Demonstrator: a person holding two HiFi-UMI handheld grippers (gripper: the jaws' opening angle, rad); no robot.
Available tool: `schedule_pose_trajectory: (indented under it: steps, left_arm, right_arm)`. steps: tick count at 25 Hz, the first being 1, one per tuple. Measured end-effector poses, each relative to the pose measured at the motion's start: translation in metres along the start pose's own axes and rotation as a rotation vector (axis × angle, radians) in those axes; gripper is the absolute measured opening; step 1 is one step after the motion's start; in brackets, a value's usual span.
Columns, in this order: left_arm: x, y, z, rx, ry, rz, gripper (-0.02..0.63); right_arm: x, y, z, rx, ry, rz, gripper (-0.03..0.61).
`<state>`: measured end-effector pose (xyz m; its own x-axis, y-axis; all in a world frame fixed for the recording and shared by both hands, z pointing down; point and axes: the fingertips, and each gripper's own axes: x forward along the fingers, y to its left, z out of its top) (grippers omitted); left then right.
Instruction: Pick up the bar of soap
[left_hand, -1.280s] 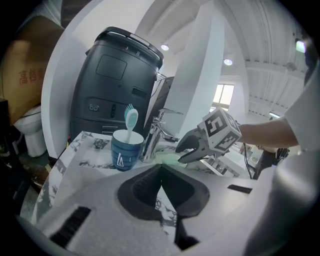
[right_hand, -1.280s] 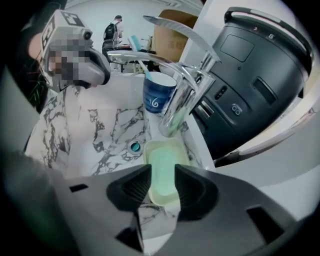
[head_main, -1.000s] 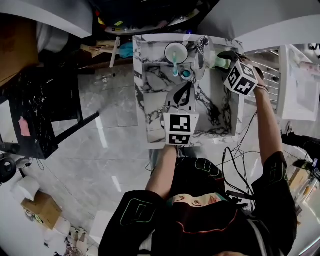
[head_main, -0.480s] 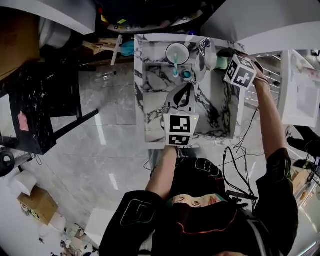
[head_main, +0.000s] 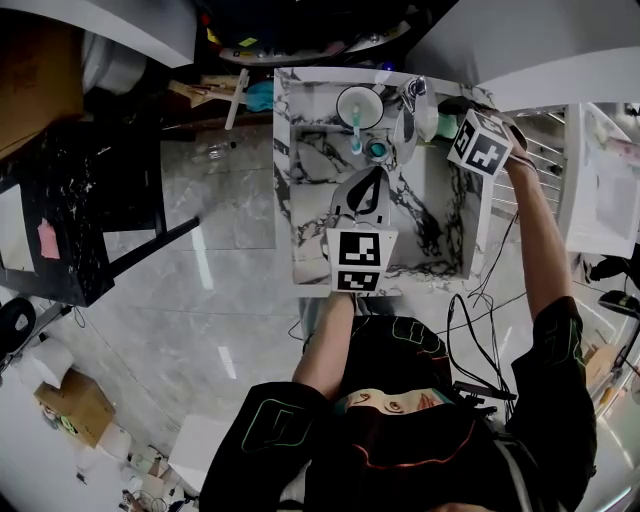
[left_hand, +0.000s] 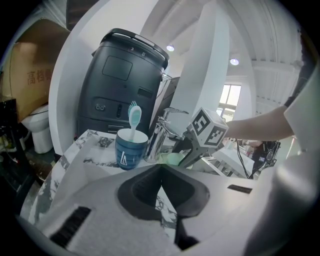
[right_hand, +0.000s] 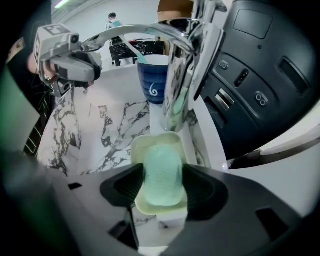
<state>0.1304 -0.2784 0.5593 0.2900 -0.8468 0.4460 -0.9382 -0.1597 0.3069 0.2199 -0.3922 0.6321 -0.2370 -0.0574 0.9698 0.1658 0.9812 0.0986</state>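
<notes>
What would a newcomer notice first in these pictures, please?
The pale green bar of soap lies in a cream rounded dish beside the chrome tap. The jaws of the right tool, which have just been opening, straddle it. A blue cup holding a toothbrush stands nearby.

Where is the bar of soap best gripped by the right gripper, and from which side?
Grip the bar of soap across its two long sides, near the middle, coming from straight above. It lies flat in the soap dish, whose raised rim hinders a level approach. The right gripper hangs over it; its jaws have just been opening, with the soap between them.
</notes>
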Motion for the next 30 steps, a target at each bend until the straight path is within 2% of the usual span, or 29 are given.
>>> schedule_pose_trajectory:
  steps: [6, 11, 14, 19, 30]
  left_arm:
    - [-0.003, 0.004, 0.001, 0.0, 0.001, 0.0, 0.008]
    - [-0.006, 0.003, 0.004, 0.012, -0.001, -0.014, 0.008]
    - [-0.01, 0.006, 0.007, 0.022, -0.004, -0.021, 0.008]
    - [-0.017, 0.008, 0.014, 0.033, -0.017, -0.039, 0.008]
    - [-0.037, 0.001, 0.037, 0.097, -0.059, -0.113, 0.008]
  right_arm:
    - [-0.008, -0.007, 0.003, 0.031, -0.031, -0.112, 0.256]
    - [-0.014, -0.012, 0.001, 0.047, -0.02, -0.256, 0.256]
    - [-0.024, -0.015, 0.003, 0.095, -0.035, -0.348, 0.256]
    - [-0.057, -0.019, 0.005, 0.27, -0.119, -0.487, 0.255]
    - [-0.136, 0.0, 0.007, 0.731, -0.402, -0.71, 0.253]
